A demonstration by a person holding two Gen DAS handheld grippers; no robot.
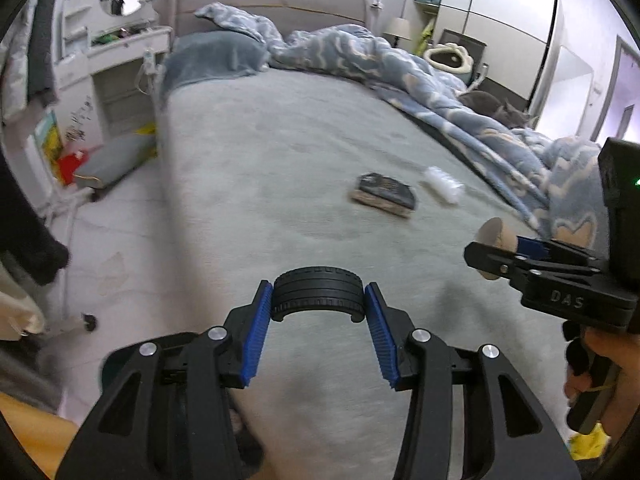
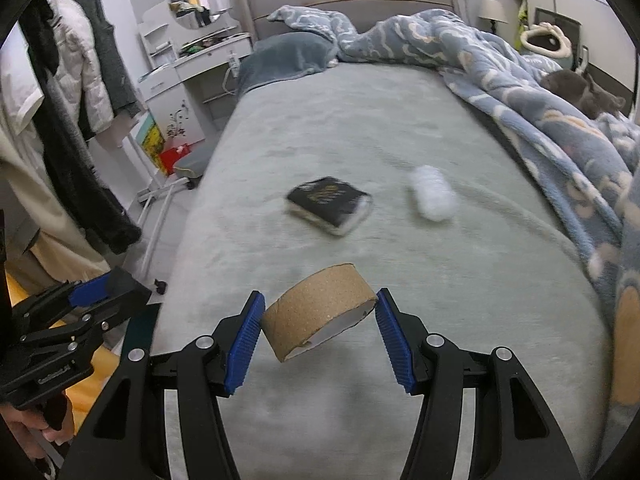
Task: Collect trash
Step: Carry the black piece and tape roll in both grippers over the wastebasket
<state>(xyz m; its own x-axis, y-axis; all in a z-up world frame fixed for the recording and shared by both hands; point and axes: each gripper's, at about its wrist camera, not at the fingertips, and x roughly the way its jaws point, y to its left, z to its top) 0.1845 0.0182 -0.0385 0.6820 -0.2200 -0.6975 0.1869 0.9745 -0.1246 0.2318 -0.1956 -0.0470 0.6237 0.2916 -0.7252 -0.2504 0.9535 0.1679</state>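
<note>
Left wrist view: the left gripper (image 1: 318, 300) had its blue ribbed pads pressed against both sides of a black ribbed plastic ring (image 1: 318, 289), shaped like a small tyre, holding it above the foot end of the grey-green bed cover (image 1: 248, 152). At the right edge of the same view, the right gripper (image 1: 490, 250) appeared side-on, carried by a hand (image 1: 612, 364) on its grip, with a brown tube end showing at its tips.

Right wrist view: the right gripper (image 2: 320, 312) was clamped on a short brown cardboard roll core (image 2: 320, 312), tilted, with its open end facing down and to the right. The roll hung clear of the cover, near the foot edge of the bed. The left gripper (image 2: 108, 286) showed at the left edge of this view, beyond the left side of the bed.

On the cover, near the middle of the bed: a black book with pale page edges (image 2: 330, 204), lying flat. Just beside it, toward the right side, lay a white crumpled wad (image 2: 432, 196); material could not be told because of blur. The two were apart, not touching.

A blue patterned duvet (image 2: 540, 120) was bunched along the right side and the head end. A grey cat (image 2: 580, 92) lay on the duvet near the far right edge.
</note>
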